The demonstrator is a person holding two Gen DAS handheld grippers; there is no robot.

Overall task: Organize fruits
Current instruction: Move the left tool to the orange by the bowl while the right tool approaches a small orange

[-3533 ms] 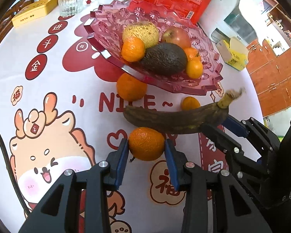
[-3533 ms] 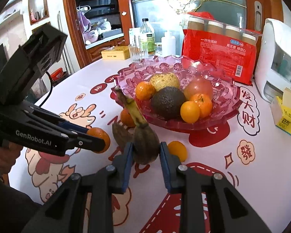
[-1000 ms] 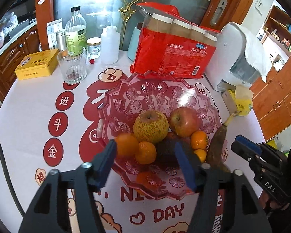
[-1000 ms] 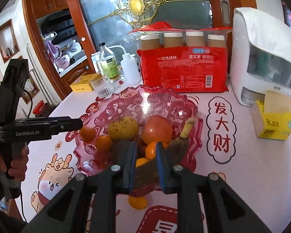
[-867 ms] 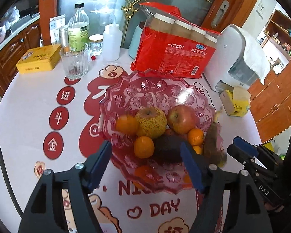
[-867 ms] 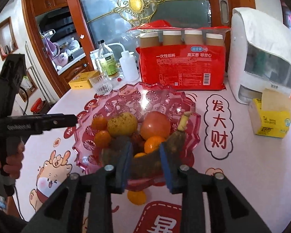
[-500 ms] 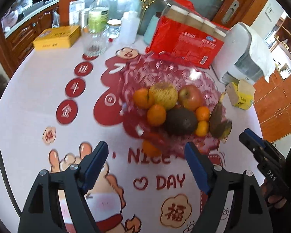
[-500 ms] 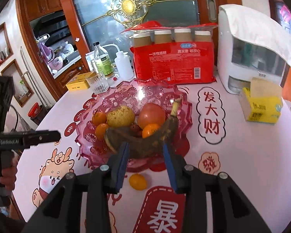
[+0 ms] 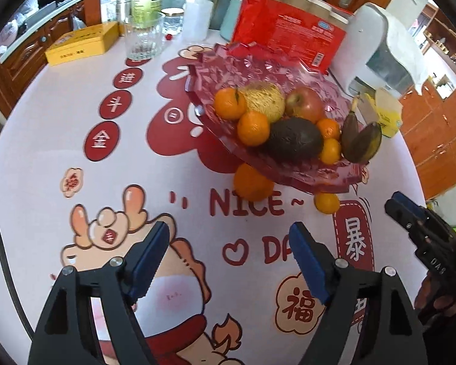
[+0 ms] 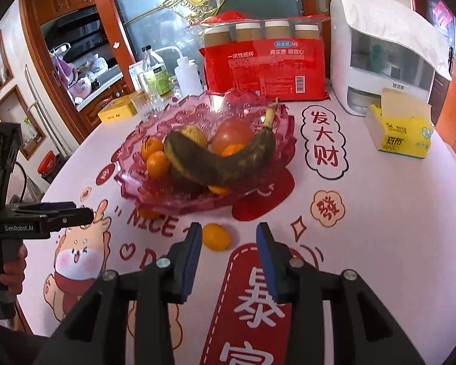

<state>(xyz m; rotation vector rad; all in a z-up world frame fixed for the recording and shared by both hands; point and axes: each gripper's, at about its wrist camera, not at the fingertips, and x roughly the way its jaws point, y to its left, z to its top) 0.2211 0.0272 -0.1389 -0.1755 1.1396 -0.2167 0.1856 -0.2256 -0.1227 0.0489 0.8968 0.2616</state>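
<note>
Two fruits are still on the bench (image 10: 380,213), outside the bowl (image 10: 130,164): a small orange (image 10: 216,236) just ahead of the right claw (image 10: 229,238), and a bigger orange (image 9: 252,181) tucked under the bowl's rim. Both claws are open and empty, the left claw (image 9: 228,243) wider. The round orange could roll away from a slanted pinch. The dark banana (image 10: 222,164) lies loosely across the pile; bumping the bowl might tip it out.

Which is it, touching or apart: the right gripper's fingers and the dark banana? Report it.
Apart. The right wrist view shows the right gripper open and empty, bare tablecloth separating its fingers from the banana lying in the bowl.
</note>
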